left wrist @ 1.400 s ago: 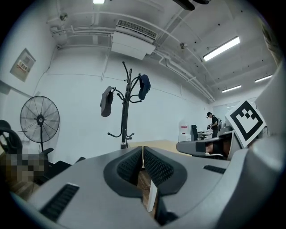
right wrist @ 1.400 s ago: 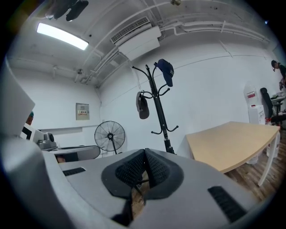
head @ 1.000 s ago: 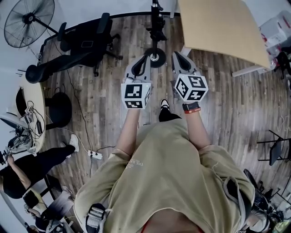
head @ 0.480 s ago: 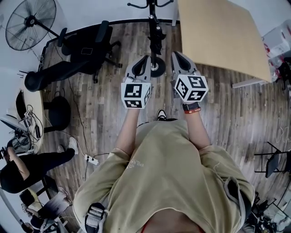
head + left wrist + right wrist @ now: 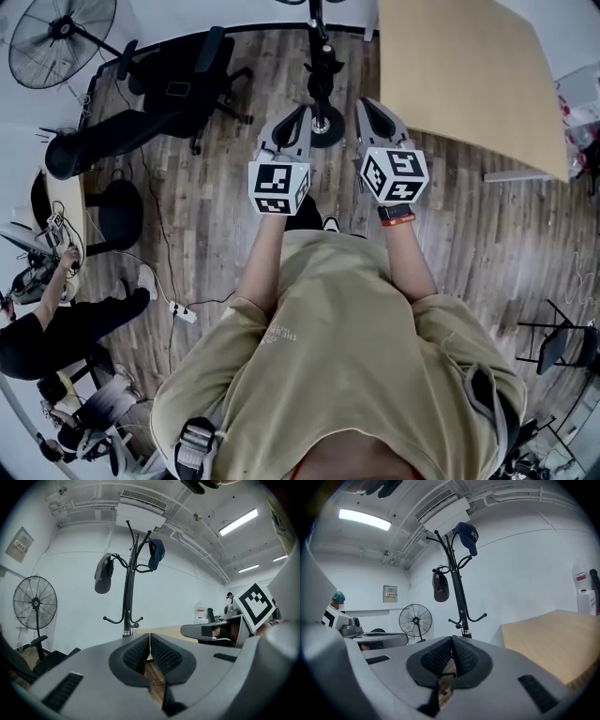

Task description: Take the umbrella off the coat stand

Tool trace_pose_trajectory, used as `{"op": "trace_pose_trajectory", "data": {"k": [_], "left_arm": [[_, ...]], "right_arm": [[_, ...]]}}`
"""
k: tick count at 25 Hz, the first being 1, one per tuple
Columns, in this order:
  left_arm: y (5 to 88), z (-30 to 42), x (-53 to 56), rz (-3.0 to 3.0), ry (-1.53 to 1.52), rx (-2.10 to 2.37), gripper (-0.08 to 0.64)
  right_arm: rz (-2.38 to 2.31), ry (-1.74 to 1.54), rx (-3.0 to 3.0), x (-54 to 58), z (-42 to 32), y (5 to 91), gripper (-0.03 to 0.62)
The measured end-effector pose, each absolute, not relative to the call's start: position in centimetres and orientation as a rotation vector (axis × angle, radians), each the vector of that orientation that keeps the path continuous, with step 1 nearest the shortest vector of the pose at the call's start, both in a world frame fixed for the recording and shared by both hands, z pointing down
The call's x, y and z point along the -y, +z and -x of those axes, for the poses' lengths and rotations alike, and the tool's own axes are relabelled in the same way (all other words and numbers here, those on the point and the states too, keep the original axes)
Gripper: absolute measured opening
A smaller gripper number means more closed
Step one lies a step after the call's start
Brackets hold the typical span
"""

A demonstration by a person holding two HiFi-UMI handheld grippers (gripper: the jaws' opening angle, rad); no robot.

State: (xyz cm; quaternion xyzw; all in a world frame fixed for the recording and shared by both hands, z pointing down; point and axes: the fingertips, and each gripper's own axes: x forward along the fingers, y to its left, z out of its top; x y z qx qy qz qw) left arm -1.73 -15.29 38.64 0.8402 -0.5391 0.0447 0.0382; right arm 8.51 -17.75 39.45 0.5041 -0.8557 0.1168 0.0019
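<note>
**A:** Why are both grippers held out level, closed on nothing?

**B:** Lining up, I reckon. The left gripper (image 5: 149, 637) is pinched fully shut and empty, short of the coat stand (image 5: 127, 597). The right gripper (image 5: 451, 641) is the same.

**A:** And the umbrella?

**B:** Can't spot it. The upright stand only shows a dark cap (image 5: 103, 573) and a blue cap (image 5: 156, 553), so I can't call its direction.

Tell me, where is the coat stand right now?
In the right gripper view the coat stand rises straight ahead by the white wall, with the pedestal fan to its left and the wooden table to its right.
</note>
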Motion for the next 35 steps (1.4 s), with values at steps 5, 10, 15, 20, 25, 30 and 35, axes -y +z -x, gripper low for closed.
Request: {"op": "trace_pose_trajectory", "data": {"k": [5,10,15,20,25,30,35], "left_arm": [[39.8,1.7,17.2,-2.605,0.149,1.622,0.026],[41.7,2.1,20.1,-2.635,0.182,1.555,0.026],[43.5,2.3,23.0,-2.625,0.179,1.472,0.028],[45.4,1.9,25.4,-2.658,0.269,1.395,0.08],[47.2,2.0,27.5,-2.684,0.31,1.335,0.094],[49.4,2.7,29.3,-2.685,0.329,1.284,0.137],[51.0,3.2,31.4,-2.69,0.354,1.243,0.166]], "right_arm": [[-1.581,0.365,2.702,19.5,-8.0,40.1,0.015],[-1.56,0.425,2.704,21.4,-6.6,42.1,0.015],[-1.542,0.459,2.694,23.3,-5.6,43.2,0.015],[-1.526,0.473,2.695,25.1,-5.0,43.5,0.015],[-1.496,0.511,2.69,26.2,-4.2,44.9,0.015],[-1.478,0.534,2.675,27.1,-3.5,46.4,0.015],[-1.489,0.56,2.652,28.5,-3.6,47.4,0.015]]}}
